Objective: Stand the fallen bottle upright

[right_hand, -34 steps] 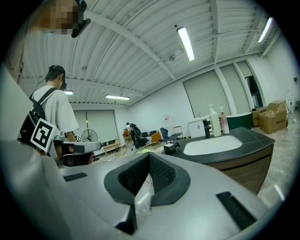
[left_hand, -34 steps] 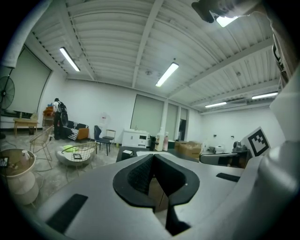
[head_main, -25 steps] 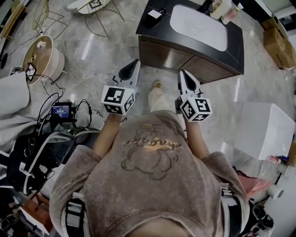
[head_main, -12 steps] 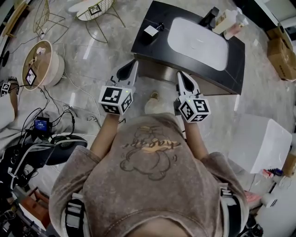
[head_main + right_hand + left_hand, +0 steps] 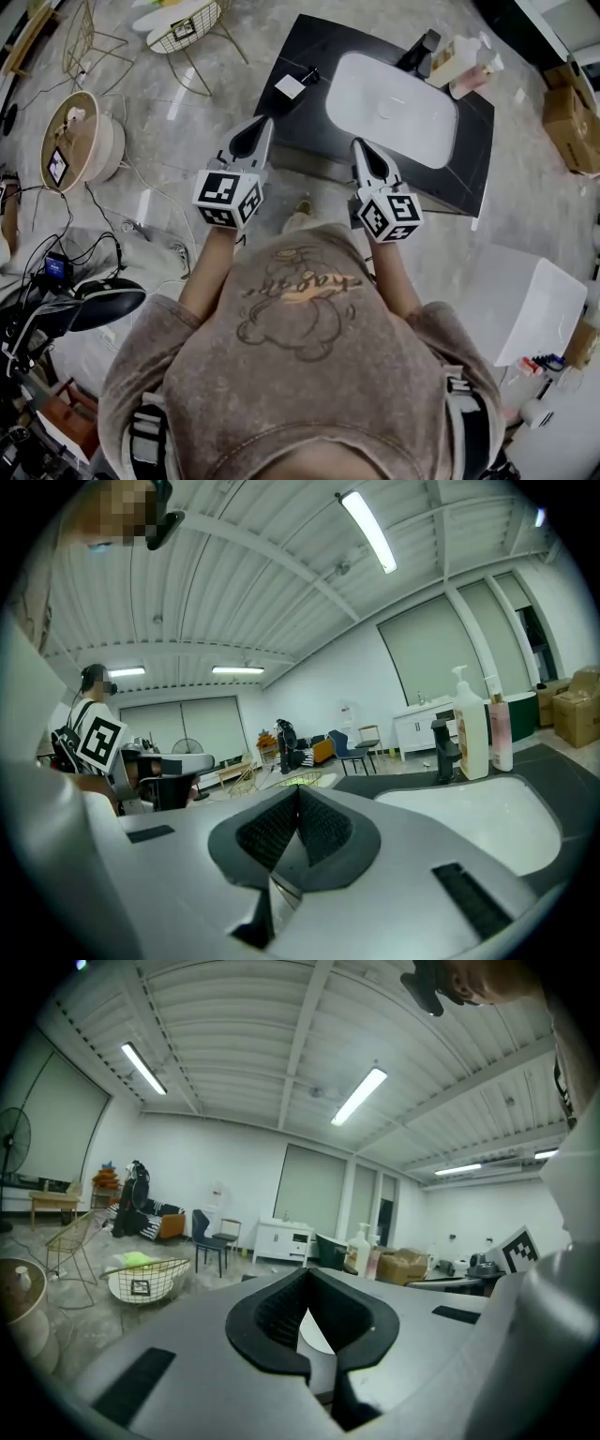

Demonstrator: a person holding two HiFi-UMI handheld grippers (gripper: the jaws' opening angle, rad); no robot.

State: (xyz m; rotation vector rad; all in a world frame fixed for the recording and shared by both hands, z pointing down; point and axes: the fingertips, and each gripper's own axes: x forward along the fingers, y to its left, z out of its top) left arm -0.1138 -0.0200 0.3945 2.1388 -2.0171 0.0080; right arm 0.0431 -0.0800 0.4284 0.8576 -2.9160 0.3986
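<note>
Cream plastic pump bottle (image 5: pixel 472 738) stands on the dark counter (image 5: pixel 305 117), none visibly fallen; probably light and slick, best gripped mid-body. Left tongs (image 5: pixel 264 125) and right tongs (image 5: pixel 360 147) are pinched together, empty.

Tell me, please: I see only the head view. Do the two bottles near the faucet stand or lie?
Observer: In the right gripper view the white pump bottle and the pink bottle both stand upright.
Operator: Is anything between the left jaws?
Observer: No; its own view shows the left gripper with jaws together, empty.
Operator: And the right?
Observer: The right gripper is the same: jaws together, nothing held.
</note>
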